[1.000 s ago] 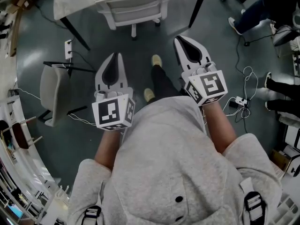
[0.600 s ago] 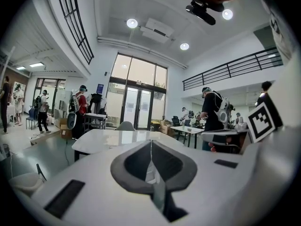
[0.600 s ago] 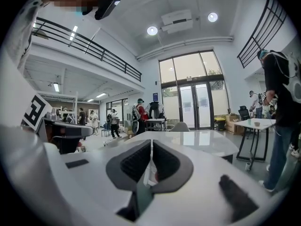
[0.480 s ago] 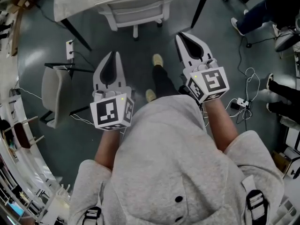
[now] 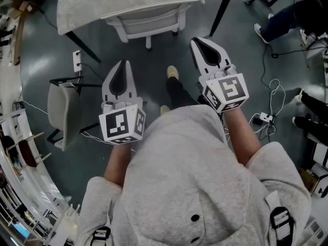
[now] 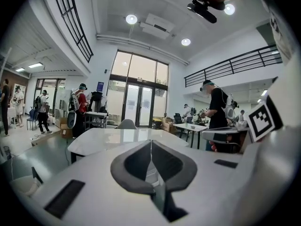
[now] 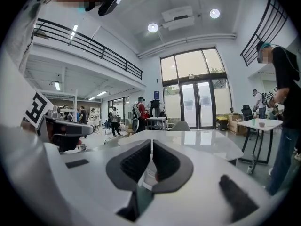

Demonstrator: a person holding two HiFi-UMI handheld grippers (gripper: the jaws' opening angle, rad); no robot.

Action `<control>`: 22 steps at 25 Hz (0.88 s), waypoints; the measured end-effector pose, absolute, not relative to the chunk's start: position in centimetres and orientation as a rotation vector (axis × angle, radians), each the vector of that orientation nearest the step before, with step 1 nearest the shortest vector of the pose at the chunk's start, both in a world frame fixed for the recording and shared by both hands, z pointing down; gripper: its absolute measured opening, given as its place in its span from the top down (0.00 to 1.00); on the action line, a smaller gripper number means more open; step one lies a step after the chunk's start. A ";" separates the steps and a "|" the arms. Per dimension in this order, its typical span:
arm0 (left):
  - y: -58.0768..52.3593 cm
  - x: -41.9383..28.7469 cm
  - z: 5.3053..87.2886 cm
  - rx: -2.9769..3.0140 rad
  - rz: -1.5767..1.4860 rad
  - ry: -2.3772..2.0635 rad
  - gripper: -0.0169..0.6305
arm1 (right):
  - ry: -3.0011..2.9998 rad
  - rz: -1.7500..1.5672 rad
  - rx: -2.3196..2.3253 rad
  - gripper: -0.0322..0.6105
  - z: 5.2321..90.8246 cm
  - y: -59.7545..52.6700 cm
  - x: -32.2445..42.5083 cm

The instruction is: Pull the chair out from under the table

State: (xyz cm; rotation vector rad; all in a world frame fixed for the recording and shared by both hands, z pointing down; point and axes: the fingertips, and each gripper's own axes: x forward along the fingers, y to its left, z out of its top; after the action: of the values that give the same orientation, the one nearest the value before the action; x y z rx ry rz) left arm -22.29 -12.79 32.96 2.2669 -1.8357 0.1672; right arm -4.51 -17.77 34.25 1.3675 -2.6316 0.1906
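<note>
Head view: the left gripper point(image 5: 124, 63) and the right gripper point(image 5: 198, 40) each have their jaws pressed together with nothing between them, and they are held side by side over the floor point(image 5: 154, 81). Beyond them the white chair point(image 5: 148, 20) stands tucked partly under the table point(image 5: 92, 4), apart from both grippers.

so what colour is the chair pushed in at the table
White; the white chair shows best in the head view.
</note>
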 end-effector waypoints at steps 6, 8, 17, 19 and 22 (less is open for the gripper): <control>-18.7 -20.8 33.2 2.271 0.205 -1.828 0.95 | -2.623 0.216 1.390 0.90 34.8 -23.6 -2.4; -20.4 -20.4 33.1 2.266 0.215 -1.831 0.95 | -2.625 0.228 1.386 0.90 35.0 -25.4 -2.2; -26.2 -19.7 31.9 2.236 0.254 -1.872 0.95 | -2.645 0.194 1.313 0.90 34.4 -31.7 -2.3; -27.2 -19.5 31.8 2.232 0.264 -1.879 0.95 | -2.644 0.181 1.301 0.90 34.4 -32.7 -2.1; -28.5 -19.0 31.9 2.235 0.282 -1.885 0.95 | -2.648 0.184 1.290 0.90 34.6 -34.0 -1.6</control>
State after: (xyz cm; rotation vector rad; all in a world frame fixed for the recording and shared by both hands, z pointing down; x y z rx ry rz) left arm -19.03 -28.55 31.85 2.2354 -1.8850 0.2820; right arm -1.65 -34.01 34.61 1.2904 -2.6482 0.1835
